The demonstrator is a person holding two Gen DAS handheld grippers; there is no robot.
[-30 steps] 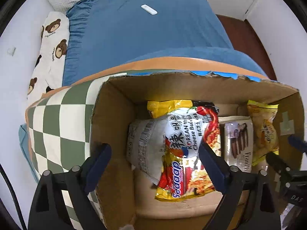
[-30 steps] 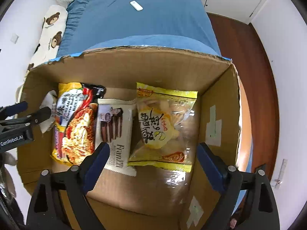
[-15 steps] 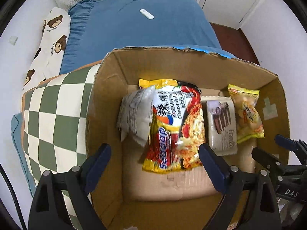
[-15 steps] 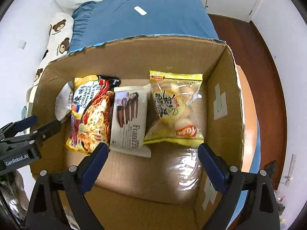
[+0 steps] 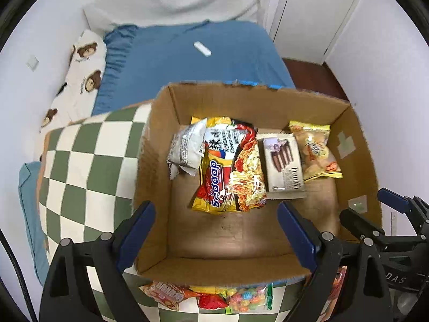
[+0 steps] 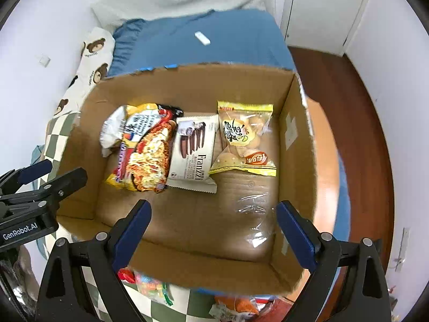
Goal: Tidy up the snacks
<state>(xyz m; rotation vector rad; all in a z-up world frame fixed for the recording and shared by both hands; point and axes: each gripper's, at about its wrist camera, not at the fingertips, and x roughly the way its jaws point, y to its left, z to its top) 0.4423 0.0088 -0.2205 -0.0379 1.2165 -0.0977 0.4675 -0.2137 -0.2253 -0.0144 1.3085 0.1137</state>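
An open cardboard box (image 5: pixel 155 166) (image 6: pixel 297 145) holds a white packet (image 5: pixel 185 145), a yellow-red noodle pack (image 5: pixel 228 169) (image 6: pixel 144 147), a white wafer pack (image 5: pixel 284 166) (image 6: pixel 193 150) and a yellow bun bag (image 5: pixel 313 150) (image 6: pixel 244 136) in a row at its far side. My left gripper (image 5: pixel 215 232) is open and empty above the box's near edge. My right gripper (image 6: pixel 214 230) is open and empty above the box's near right part. Loose snack bags (image 5: pixel 211 297) (image 6: pixel 150 284) lie just in front of the box.
The box stands on a green-and-white checkered cushion (image 5: pixel 85 166) on a blue bed (image 5: pixel 187 61). A white remote (image 5: pixel 202 49) lies on the bed. A bear-print pillow (image 5: pixel 77 80) is at the left. Wood floor (image 6: pixel 348 107) and a white door (image 5: pixel 308 13) are at the right.
Both grippers have pulled back and up from the box, so more of its floor and near wall shows. The loose snacks in front of the box have come into view.
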